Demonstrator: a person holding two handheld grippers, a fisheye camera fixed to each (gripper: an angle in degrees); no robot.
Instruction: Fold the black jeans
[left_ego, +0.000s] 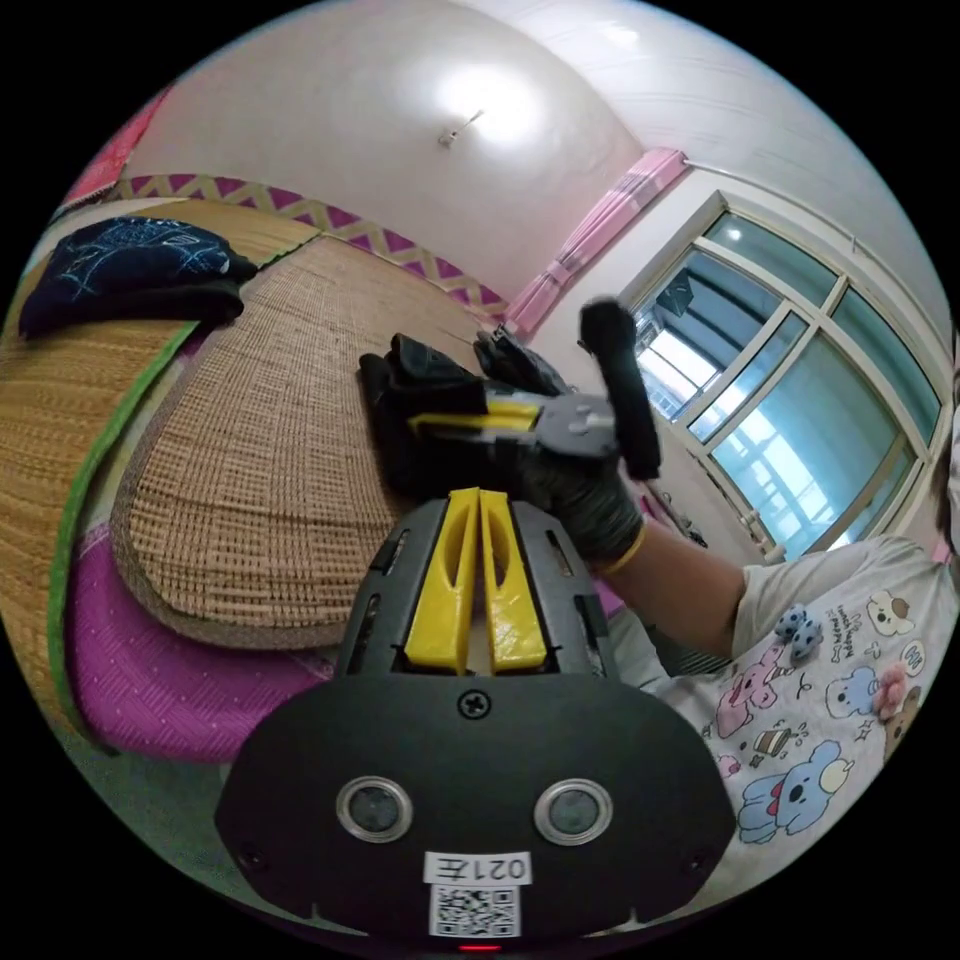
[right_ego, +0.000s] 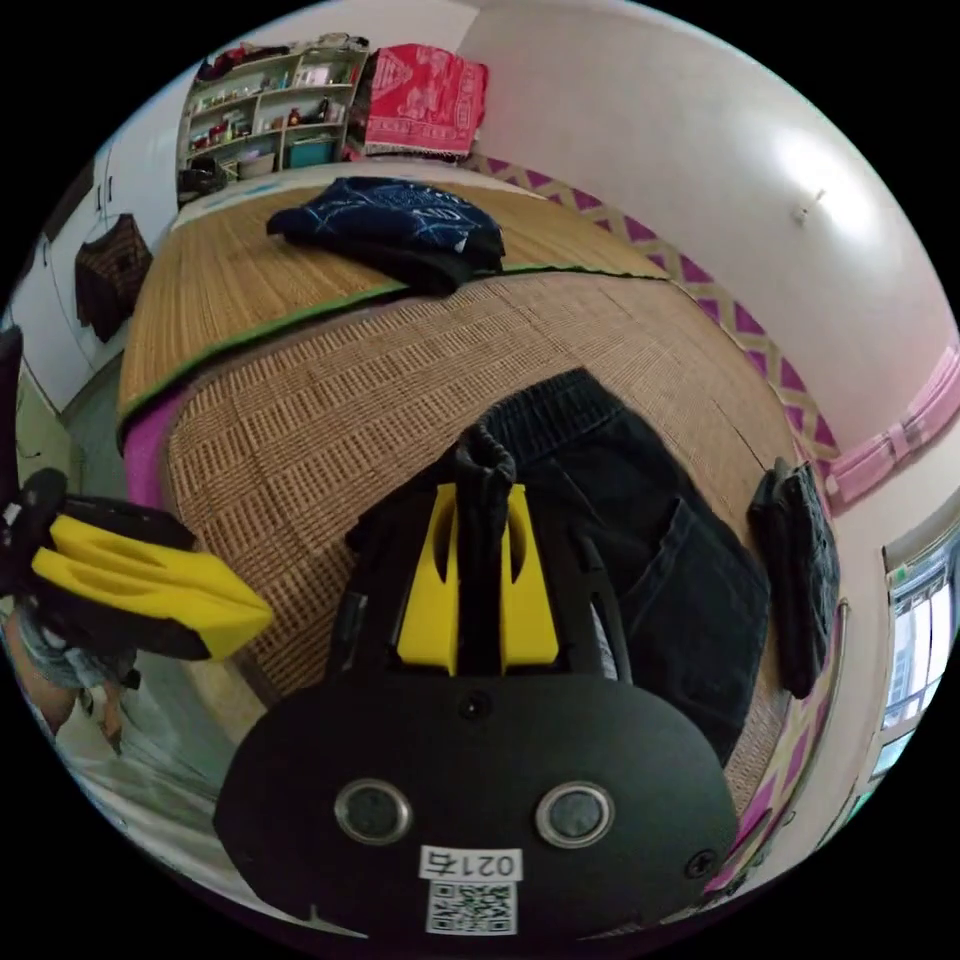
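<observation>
Woven straw mat (right_ego: 330, 400) carries the black jeans (right_ego: 640, 540) near its front edge, left gripper (left_ego: 478, 500) off that edge with jaws pressed together on nothing, right gripper (right_ego: 480, 500) clamped on the jeans' bunched waistband, small dark bundle (right_ego: 800, 570) at the right edge.

Bare mat (right_ego: 330, 400) beside black jeans (right_ego: 650, 580)

Bedroom in a home — a bed covered w/ woven straw mats (right_ego: 330, 400) over a pink mattress (left_ego: 150, 680). Folded dark clothes (right_ego: 395, 230) lie on the mats. Pink curtain (left_ego: 600, 235) beside a large window (left_ego: 800, 400); open shelves (right_ego: 270, 100) w/ household items — a red patterned cloth (right_ego: 425, 95) beside them.
</observation>
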